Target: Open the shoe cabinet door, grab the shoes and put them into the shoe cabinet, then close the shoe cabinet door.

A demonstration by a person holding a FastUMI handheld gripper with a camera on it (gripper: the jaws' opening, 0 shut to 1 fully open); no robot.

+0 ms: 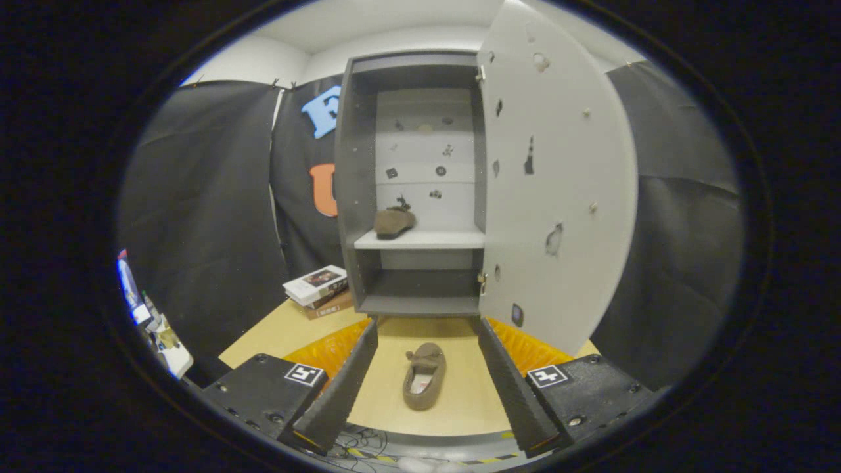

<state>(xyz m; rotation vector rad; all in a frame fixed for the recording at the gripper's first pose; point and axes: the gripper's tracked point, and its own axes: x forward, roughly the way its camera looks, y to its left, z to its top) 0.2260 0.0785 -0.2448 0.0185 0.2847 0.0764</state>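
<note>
Shoe cabinet [420,305] stands upright on the table [276,332], at twelve o'clock beyond the fingers. Its door [558,190] is swung wide open toward two o'clock, hinged on the cabinet's right edge, with small dark marks and stickers scattered over its inner face. Similar small stickers dot the cabinet's back panel.

One shoe [394,222] sits on the shelf [433,240], toward its left end. The compartment under the shelf holds nothing visible.

Second shoe [424,376] lies on the table between the fingers, sole down, opening up, toe pointing toward the cabinet. Nothing lies between this shoe and the cabinet front.

Gripper [424,440] is spread wide, gripping nothing. Both fingers flank the second shoe without touching it, a clear margin on each side.

Books [318,289] are stacked at ten o'clock of the second shoe, just beside the cabinet's lower left corner, clear of the opening. Orange mat [525,351] shows behind both fingers, on the table ahead of the cabinet. Clutter [158,332] at nine o'clock, off the table, is too blurred to identify.
</note>
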